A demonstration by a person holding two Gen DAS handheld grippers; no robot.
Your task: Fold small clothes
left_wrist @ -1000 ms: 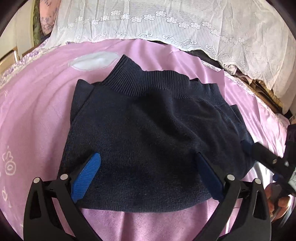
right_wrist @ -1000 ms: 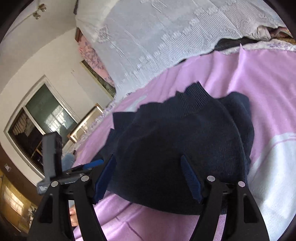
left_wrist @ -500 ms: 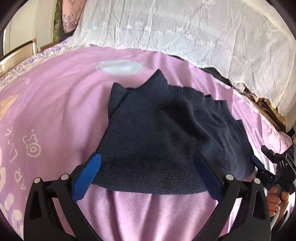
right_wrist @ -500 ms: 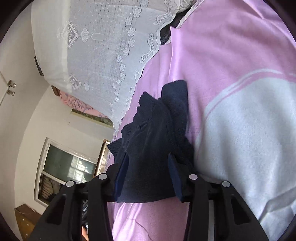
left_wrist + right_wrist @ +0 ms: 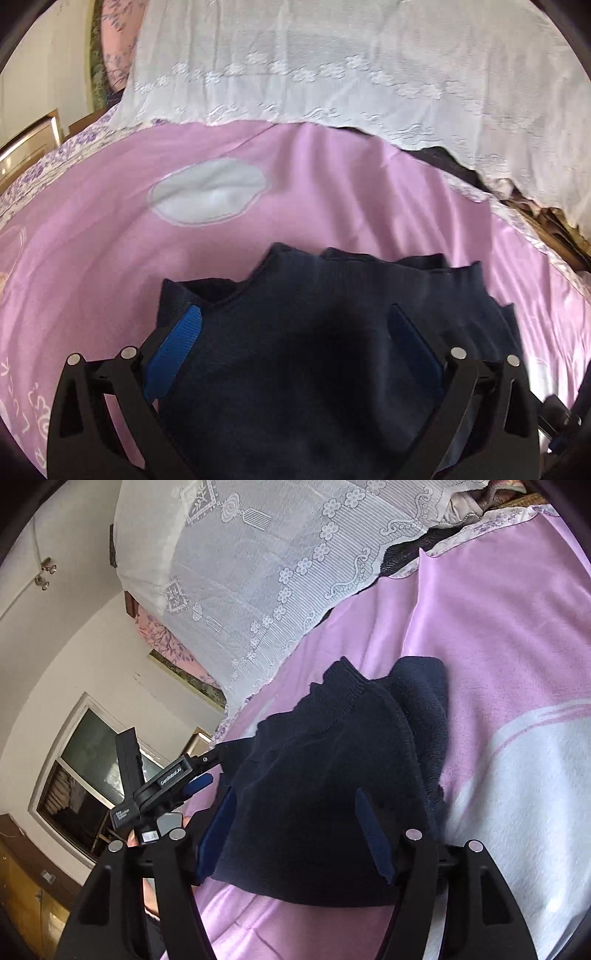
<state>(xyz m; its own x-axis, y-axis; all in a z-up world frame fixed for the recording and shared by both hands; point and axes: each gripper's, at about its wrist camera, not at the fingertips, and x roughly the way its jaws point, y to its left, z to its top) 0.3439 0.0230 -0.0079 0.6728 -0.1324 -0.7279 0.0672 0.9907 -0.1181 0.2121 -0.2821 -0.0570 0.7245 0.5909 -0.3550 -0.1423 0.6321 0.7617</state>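
Observation:
A folded dark navy knitted garment [image 5: 303,354] with a ribbed hem lies on the pink bedsheet [image 5: 110,258]. My left gripper [image 5: 291,325] is open, its blue fingers spread over the garment's near part, low above it. In the right wrist view the same garment [image 5: 325,775] lies between the spread fingers of my open right gripper [image 5: 295,812], which sits at its right side. The left gripper [image 5: 166,779] shows at the garment's far side there. Whether the pads touch the cloth I cannot tell.
A white lace cover [image 5: 332,66] drapes over a heap at the back of the bed. A white patch [image 5: 207,194] is printed on the sheet beyond the garment. A window [image 5: 88,768] and wooden furniture stand to the left.
Both grippers have moved forward over the garment, so it now fills the space between the fingers. The right gripper has swung back toward level and opened wider.

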